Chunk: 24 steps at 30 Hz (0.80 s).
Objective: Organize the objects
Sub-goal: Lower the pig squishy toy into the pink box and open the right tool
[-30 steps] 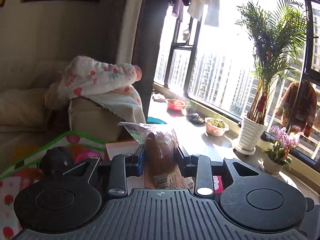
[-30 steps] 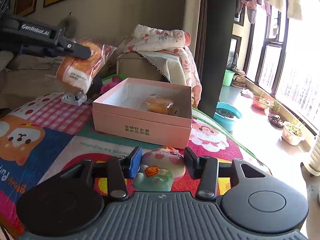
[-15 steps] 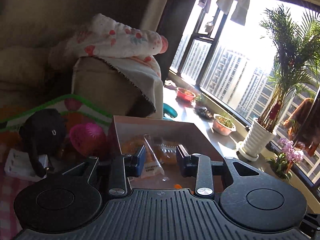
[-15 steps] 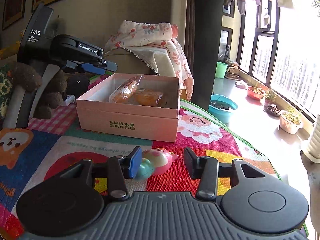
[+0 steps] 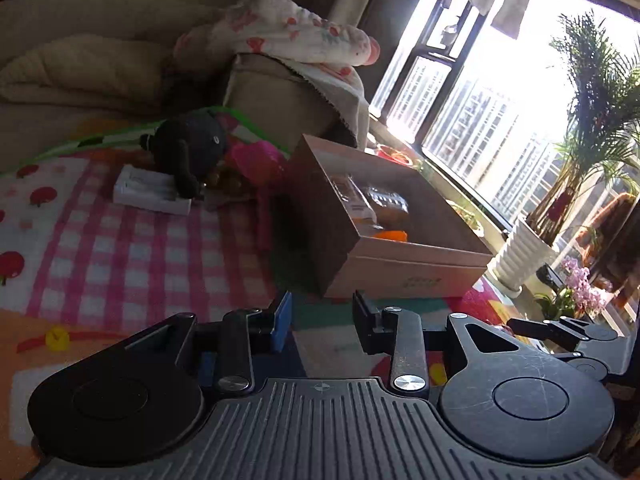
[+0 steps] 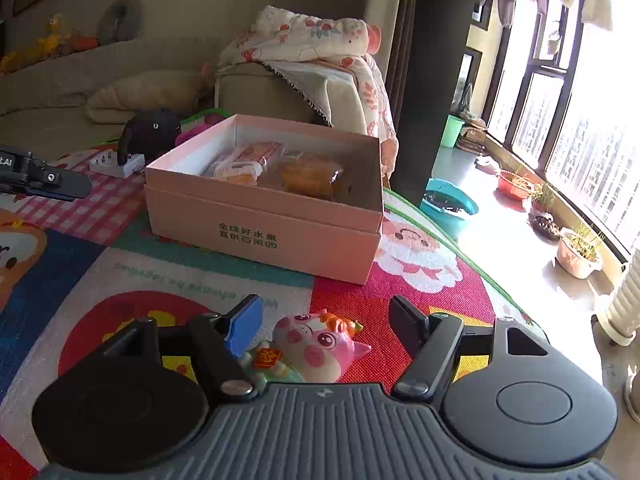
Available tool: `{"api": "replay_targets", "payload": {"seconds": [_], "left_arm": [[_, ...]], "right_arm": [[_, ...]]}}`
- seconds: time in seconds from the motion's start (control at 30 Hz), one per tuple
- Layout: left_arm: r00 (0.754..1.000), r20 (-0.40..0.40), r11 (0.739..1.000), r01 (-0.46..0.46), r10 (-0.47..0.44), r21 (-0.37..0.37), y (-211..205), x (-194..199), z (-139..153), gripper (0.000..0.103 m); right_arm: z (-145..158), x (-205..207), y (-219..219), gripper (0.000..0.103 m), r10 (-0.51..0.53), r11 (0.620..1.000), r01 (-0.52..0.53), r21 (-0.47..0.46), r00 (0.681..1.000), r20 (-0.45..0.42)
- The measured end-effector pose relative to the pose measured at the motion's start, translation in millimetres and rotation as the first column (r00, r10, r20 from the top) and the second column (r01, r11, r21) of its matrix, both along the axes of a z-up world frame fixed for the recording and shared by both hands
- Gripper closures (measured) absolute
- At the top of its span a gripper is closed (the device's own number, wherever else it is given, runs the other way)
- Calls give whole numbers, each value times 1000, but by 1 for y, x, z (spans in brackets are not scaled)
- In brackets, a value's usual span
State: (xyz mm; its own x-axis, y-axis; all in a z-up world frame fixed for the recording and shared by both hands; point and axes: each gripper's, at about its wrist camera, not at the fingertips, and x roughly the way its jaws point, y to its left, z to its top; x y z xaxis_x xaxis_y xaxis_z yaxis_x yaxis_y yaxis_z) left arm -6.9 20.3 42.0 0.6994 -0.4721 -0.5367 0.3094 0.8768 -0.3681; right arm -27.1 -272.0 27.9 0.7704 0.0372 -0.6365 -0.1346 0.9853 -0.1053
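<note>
A pink cardboard box [image 6: 264, 236] stands open on the play mat and holds two wrapped bread packs [image 6: 244, 158] [image 6: 312, 174]. It also shows in the left wrist view [image 5: 404, 268] with the packs [image 5: 372, 204] inside. My left gripper [image 5: 322, 322] is open and empty, low over the mat, in front of the box. Its tip shows at the left edge of the right wrist view [image 6: 48, 180]. My right gripper [image 6: 326, 318] is open, with a pink pig toy [image 6: 316, 346] lying on the mat between its fingers.
A black plush toy [image 5: 188, 148], a white charger block [image 5: 150, 196] and a pink ball [image 5: 260, 158] lie behind the box. A sofa arm with a floral blanket [image 6: 308, 40] stands behind. Pots and plants [image 5: 524, 256] line the window side on the right.
My left gripper let go of the bread pack into the box, then drew back and down to the mat. My right gripper opened wider around the pig toy.
</note>
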Motion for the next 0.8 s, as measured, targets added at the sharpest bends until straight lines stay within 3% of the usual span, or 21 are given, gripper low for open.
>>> {"api": "replay_targets", "payload": {"seconds": [0.1,0.13,0.3,0.53,0.67,0.7,0.8], "left_arm": [[1000,-3,1000,28,-28,9,-7,1,-5,66],[999,-7,999,36,-35,9,-9,1,-7,66],[998,-33,999,51,-50,5,-15,4,-16,66],[998,-49,999,31,-30,9,-11,3,-18,66],[998,-52,1000,21,-20,15,-7,2,-18,66],[998,-55,1000,17,-16,15,-5,3,-18,66],[998,-65,1000,2,-1,15,1,4,-22,66]], "right_arm": [[-5,2,-3,35,8,999,-6,54,999,-42],[-3,1,-2,46,13,998,-10,57,999,-42],[22,-2,8,50,53,998,-53,46,999,-3],[100,34,4,50,26,994,-49,96,974,223],[123,73,0,50,-18,988,-24,150,963,268],[124,80,-1,46,-18,987,-27,161,963,270],[120,87,-6,20,-37,982,-12,191,967,252]]}}
